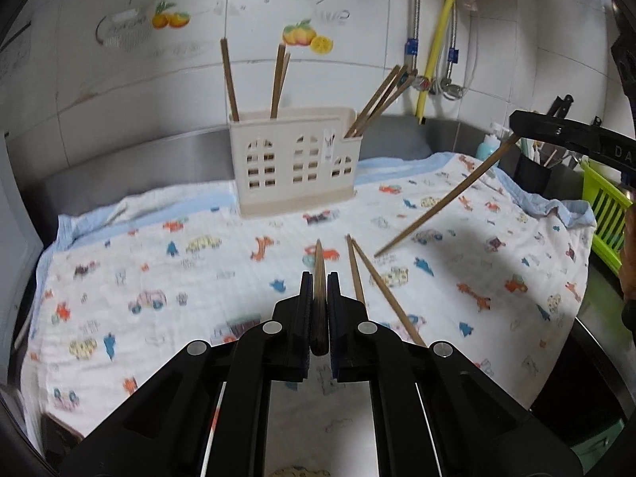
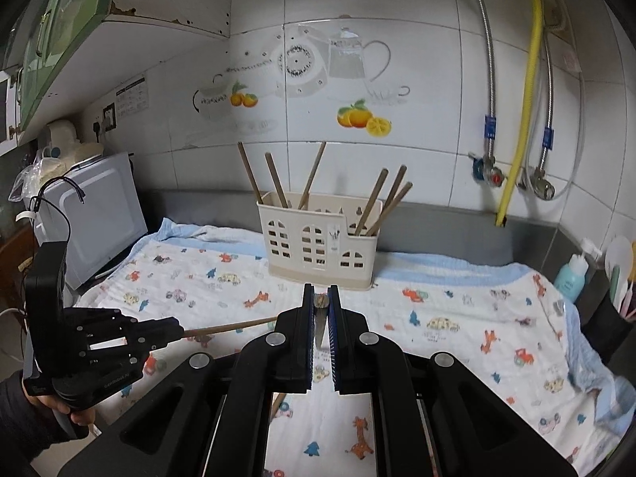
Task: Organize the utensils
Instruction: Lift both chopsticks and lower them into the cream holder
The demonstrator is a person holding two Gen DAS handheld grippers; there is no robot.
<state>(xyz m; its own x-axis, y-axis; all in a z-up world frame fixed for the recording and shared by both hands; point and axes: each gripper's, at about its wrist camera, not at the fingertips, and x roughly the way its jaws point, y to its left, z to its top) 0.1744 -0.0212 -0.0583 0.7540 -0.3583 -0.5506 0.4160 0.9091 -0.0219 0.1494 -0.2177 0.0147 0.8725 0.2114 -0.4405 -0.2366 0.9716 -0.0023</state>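
A cream utensil holder (image 1: 294, 163) (image 2: 318, 238) stands on the patterned cloth (image 1: 159, 262) by the back wall, with several wooden chopsticks upright in it. My left gripper (image 1: 321, 276) is shut on one chopstick (image 1: 319, 254) that points toward the holder; the right wrist view shows this gripper (image 2: 175, 332) at the left with its chopstick (image 2: 230, 328) sticking out. My right gripper (image 2: 321, 290) is shut on another chopstick (image 2: 321, 301), seen end-on. In the left wrist view that gripper (image 1: 514, 119) holds its chopstick (image 1: 445, 198) slanting down over the cloth. Two loose chopsticks (image 1: 369, 282) lie on the cloth.
A white microwave (image 2: 91, 222) stands at the left end of the counter. A green rack (image 1: 604, 206), a blue bottle (image 2: 572, 274) and a dark utensil cup (image 2: 612, 330) crowd the right end. Water valves and a yellow hose (image 2: 524, 99) hang on the tiled wall.
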